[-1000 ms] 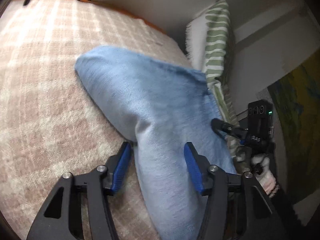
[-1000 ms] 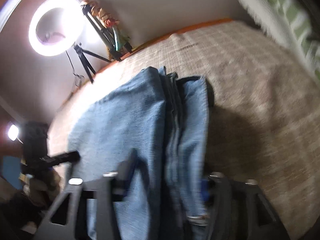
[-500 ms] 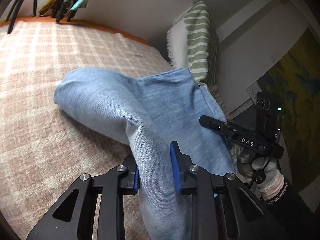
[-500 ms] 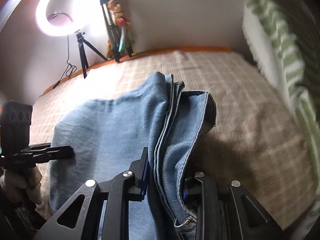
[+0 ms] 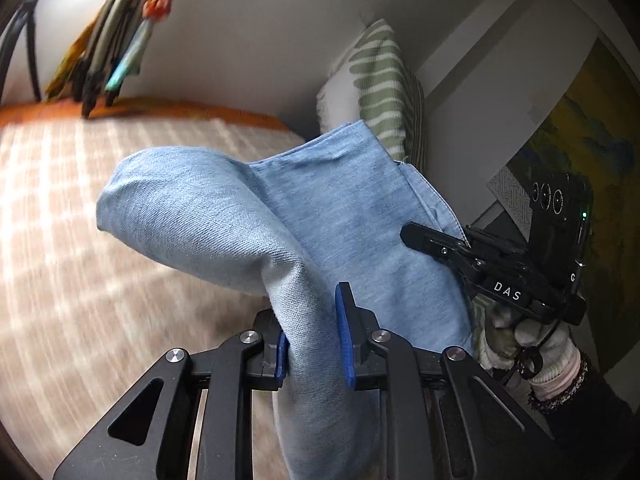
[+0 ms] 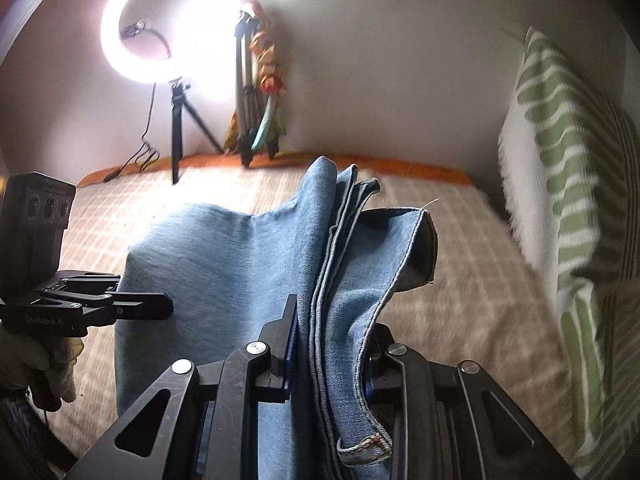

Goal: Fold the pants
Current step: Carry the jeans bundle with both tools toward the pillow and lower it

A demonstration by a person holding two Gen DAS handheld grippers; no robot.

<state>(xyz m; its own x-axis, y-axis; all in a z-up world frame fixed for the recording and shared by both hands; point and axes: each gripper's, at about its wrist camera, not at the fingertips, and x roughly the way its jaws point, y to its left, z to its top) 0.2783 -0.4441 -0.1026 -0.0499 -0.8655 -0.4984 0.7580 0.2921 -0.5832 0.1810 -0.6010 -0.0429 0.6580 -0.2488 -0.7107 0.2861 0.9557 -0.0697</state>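
bed: checked cover, blurry | wall: ring light | left tongs closing on jeans, right tongs pinching them

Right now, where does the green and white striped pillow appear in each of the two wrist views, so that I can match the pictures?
Left wrist view: the green and white striped pillow stands upper centre-right, against the wall, behind the raised light blue denim pants.
Right wrist view: the pillow fills the right edge, to the right of the pants.
Shared landmark: the folded grey tripod with colourful cloth by the far wall.
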